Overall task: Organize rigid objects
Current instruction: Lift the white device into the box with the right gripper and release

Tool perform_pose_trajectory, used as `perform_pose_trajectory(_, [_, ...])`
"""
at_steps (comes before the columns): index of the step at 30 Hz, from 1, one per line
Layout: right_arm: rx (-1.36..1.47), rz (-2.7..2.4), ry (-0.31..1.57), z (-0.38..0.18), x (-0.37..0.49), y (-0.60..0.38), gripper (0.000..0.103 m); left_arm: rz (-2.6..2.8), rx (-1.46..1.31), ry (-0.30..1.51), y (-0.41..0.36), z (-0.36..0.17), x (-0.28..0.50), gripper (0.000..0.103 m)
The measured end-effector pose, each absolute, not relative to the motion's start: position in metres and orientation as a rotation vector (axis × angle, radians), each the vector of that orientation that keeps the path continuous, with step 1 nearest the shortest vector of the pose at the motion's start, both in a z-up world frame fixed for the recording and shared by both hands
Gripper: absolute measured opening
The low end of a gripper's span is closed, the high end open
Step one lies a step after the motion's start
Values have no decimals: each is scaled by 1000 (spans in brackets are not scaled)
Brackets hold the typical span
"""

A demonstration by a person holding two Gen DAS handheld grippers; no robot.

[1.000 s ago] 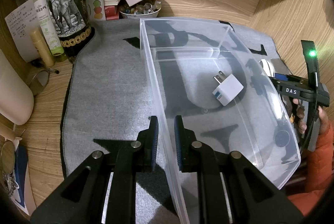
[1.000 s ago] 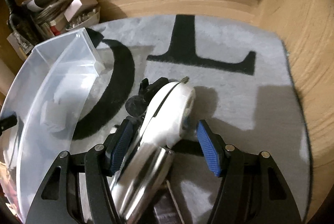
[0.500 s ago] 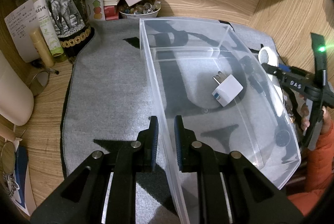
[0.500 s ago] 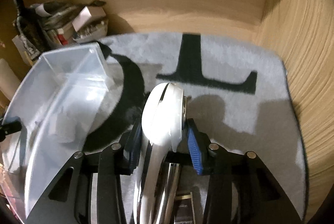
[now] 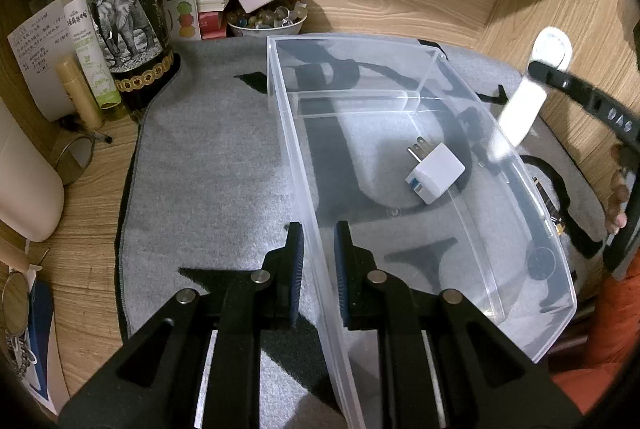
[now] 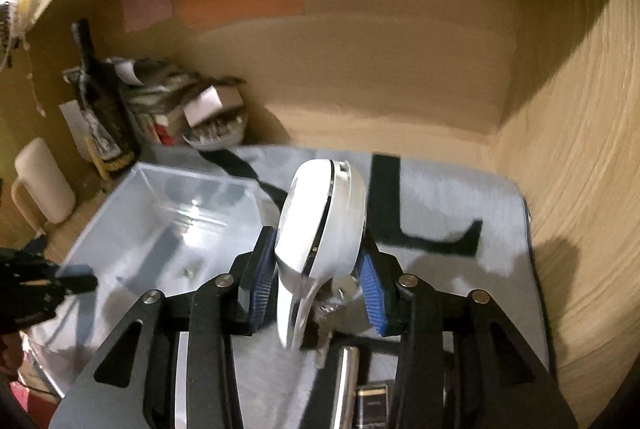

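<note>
My left gripper point(image 5: 318, 241) is shut on the near long wall of a clear plastic bin point(image 5: 276, 69) that stands on the grey mat. Inside the bin lies a white plug charger point(image 5: 436, 177). My right gripper point(image 6: 316, 249) is shut on a white tool with a chrome handle point(image 6: 320, 221), its blue pads pressing on both sides. The tool point(image 5: 520, 109) hangs in the air above the bin's right wall. In the right wrist view the bin point(image 6: 192, 189) is down to the left of the tool. The lower end of the tool's handle is hidden behind the gripper.
A dark bottle with an elephant label point(image 5: 120, 21), a bowl of small stones point(image 5: 268, 21) and stacked papers crowd the back left corner. A cream mug point(image 5: 24, 181) stands at the left. Wooden walls close the back and right. An orange sleeve point(image 5: 616, 309) shows at the right.
The right gripper's jaws closed on the white tool and lifted it off the mat, up beside the bin's right wall. The left gripper and the bin have not moved.
</note>
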State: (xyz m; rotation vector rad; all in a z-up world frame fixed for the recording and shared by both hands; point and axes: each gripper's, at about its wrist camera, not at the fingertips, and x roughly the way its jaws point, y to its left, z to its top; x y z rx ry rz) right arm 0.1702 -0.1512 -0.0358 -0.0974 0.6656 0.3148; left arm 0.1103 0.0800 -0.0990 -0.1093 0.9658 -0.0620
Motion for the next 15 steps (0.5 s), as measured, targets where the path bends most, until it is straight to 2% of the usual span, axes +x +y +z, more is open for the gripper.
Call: perform_pose_trajectory(15, [-143,476,501,16,145,-91,35,-62,-109,965,79,-99,111,14])
